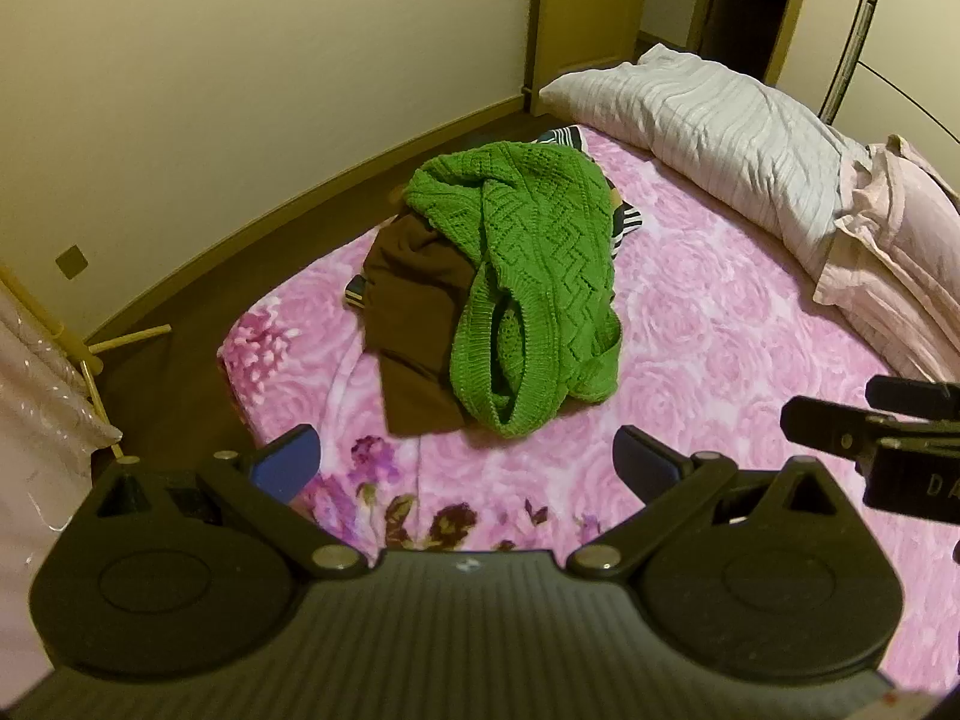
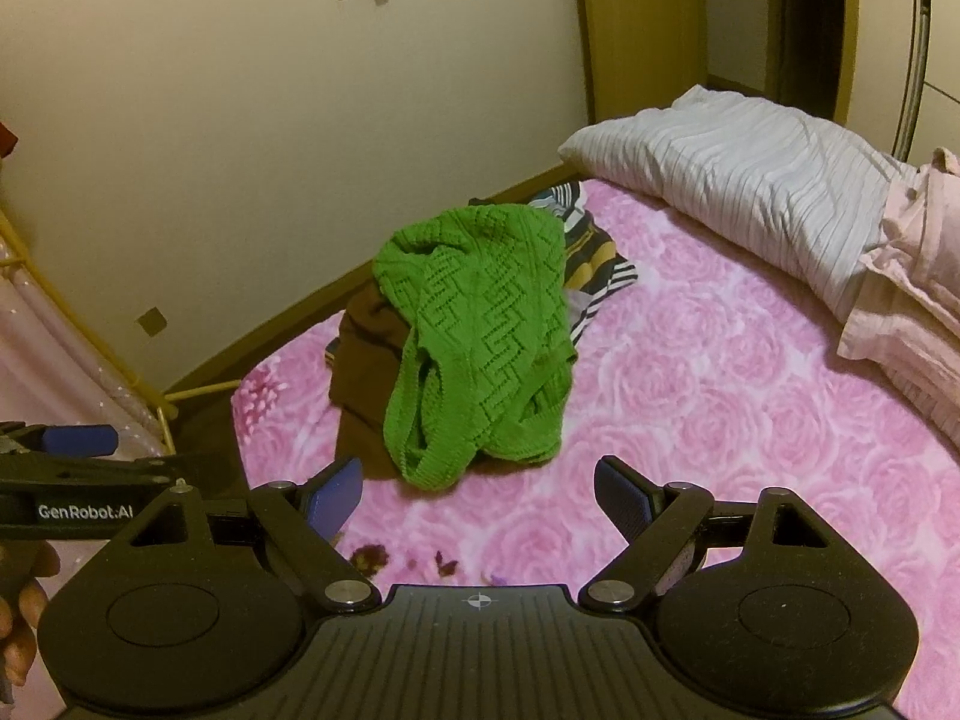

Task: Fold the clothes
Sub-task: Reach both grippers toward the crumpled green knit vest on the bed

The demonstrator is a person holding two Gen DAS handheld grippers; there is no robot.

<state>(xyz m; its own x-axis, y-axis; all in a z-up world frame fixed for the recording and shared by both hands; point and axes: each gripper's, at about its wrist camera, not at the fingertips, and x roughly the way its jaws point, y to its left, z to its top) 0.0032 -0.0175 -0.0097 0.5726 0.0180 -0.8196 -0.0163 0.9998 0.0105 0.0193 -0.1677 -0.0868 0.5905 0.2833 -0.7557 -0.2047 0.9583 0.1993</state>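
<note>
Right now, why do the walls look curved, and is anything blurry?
Left wrist view: fisheye bends the skirting board; warm dim light; green knit sweater sharp. Right wrist view: same bowing at the door, dark corners, the person's hand soft at the edge.

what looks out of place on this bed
The clothes are unfolded: a green knit sweater lies crumpled atop a brown garment and a striped one, heaped near the blanket's edge. Nothing looks spilled or damaged.

green knit (image 1: 528, 276), brown garment (image 1: 414, 324), pink bedspread (image 1: 720, 330)
</note>
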